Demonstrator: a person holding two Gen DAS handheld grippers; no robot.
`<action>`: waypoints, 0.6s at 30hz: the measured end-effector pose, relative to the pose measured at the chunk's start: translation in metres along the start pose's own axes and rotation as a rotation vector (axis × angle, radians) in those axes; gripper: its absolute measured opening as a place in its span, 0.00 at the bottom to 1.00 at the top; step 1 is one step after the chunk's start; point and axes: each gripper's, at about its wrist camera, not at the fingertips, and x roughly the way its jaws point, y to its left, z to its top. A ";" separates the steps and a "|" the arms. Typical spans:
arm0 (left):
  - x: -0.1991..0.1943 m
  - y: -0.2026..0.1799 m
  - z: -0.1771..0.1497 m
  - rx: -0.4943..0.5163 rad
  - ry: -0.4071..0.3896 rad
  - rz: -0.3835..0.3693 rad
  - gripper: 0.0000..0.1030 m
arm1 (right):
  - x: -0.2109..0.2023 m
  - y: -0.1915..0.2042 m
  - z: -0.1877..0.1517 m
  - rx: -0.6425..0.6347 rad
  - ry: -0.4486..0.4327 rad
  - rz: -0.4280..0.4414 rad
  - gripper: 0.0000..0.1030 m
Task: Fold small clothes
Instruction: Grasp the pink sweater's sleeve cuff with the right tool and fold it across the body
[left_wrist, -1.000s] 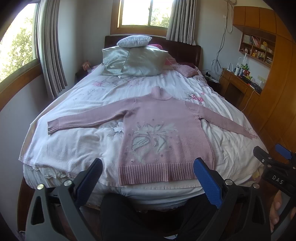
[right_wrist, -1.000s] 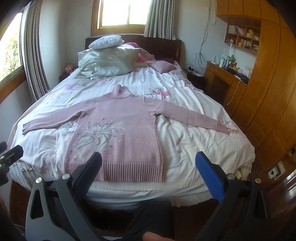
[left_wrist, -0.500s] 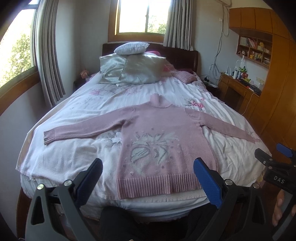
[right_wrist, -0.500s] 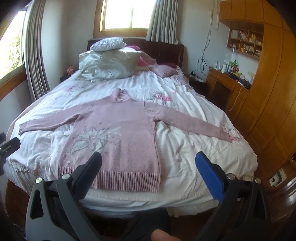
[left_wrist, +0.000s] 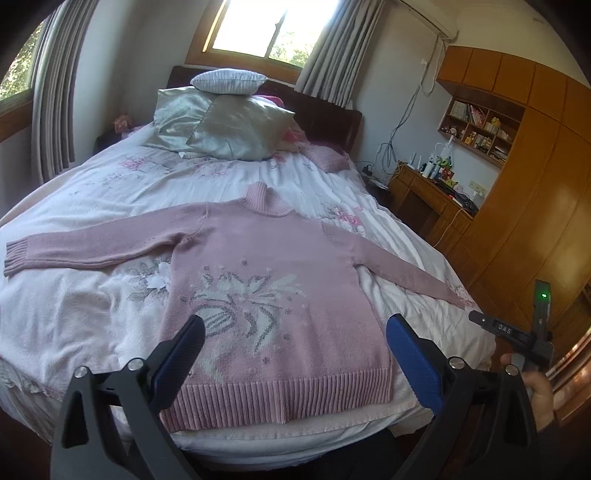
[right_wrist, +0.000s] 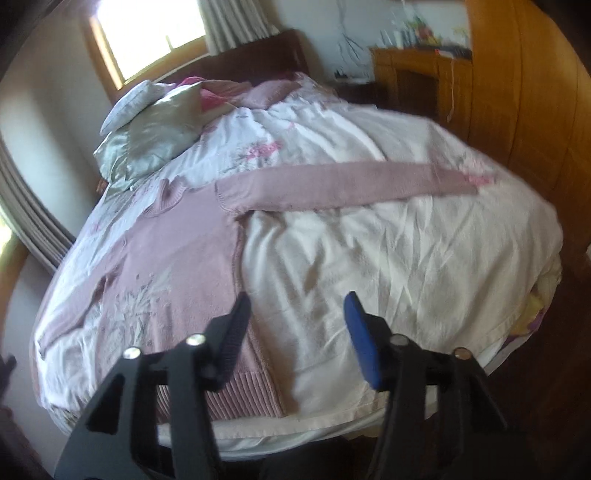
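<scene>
A pink knitted sweater with a grey-white flower pattern lies flat on the bed, front up, both sleeves spread sideways, ribbed hem at the near edge. My left gripper hovers open above the hem area with nothing between its fingers. In the right wrist view the sweater lies to the left and its right sleeve stretches across the white cover. My right gripper is open above the bed, just right of the sweater's side seam, holding nothing. The right gripper's body and a hand show at the left view's right edge.
Silver and striped pillows are piled at the headboard. A wooden desk and tall wardrobe stand along the bed's right side. Curtains and windows are on the left and far walls. The white floral cover lies bare right of the sweater.
Both grippers have moved forward over the bed's near edge. The right one has swung right and tilted, toward the sweater's right side. The sweater has not moved.
</scene>
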 end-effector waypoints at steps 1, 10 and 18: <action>0.007 -0.001 0.002 0.000 0.006 -0.010 0.96 | 0.013 -0.024 0.008 0.089 0.026 0.043 0.45; 0.056 -0.005 0.007 -0.024 0.053 -0.034 0.96 | 0.099 -0.216 0.073 0.735 -0.037 0.256 0.31; 0.106 0.001 0.002 -0.071 0.159 0.002 0.96 | 0.158 -0.306 0.115 1.006 -0.104 0.231 0.30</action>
